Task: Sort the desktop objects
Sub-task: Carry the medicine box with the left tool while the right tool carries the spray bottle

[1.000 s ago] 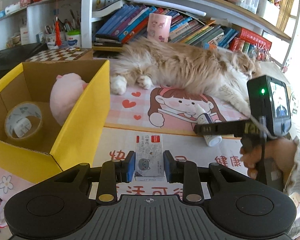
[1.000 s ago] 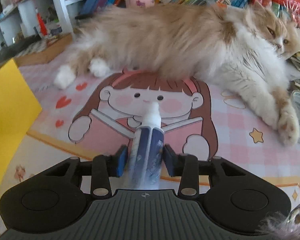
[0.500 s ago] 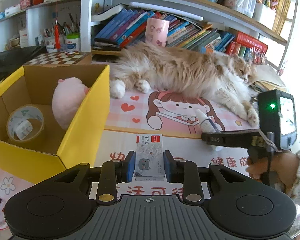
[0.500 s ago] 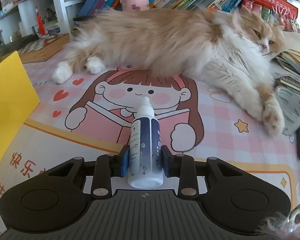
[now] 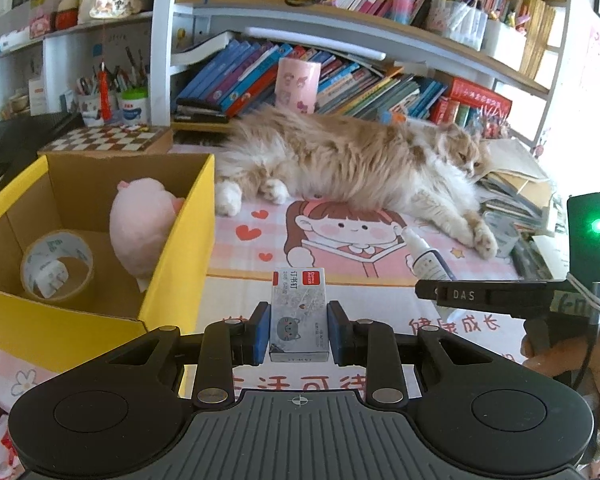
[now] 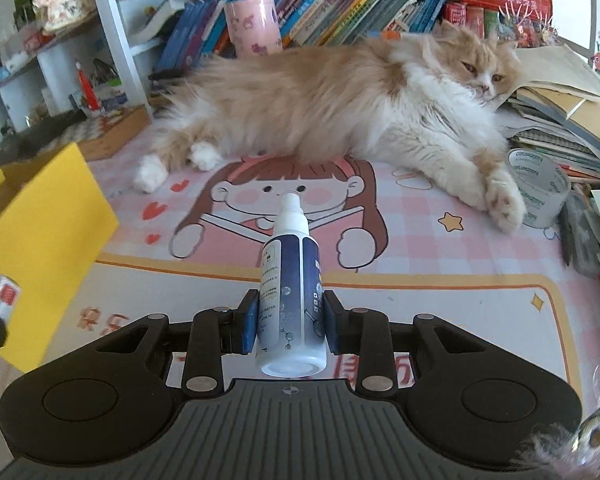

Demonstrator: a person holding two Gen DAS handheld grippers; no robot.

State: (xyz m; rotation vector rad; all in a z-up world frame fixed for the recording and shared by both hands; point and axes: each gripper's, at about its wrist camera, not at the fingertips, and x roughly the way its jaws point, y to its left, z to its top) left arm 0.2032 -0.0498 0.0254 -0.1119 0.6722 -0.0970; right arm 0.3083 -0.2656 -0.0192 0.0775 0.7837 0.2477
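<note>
Left gripper (image 5: 299,334): pads clamped on a small staples box (image 5: 299,312); yellow carton (image 5: 172,264) to its left. Right gripper (image 6: 290,322): closed around a spray bottle (image 6: 290,292), nozzle pointing ahead toward the cat (image 6: 340,96).

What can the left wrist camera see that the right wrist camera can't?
Only the left wrist view looks inside the yellow cardboard box, at the pink plush toy and brown tape roll. Only the right wrist view shows the clear tape roll by the cat's paw. Both show the fluffy orange-and-white cat, the small staples box and the white-and-blue bottle.
</note>
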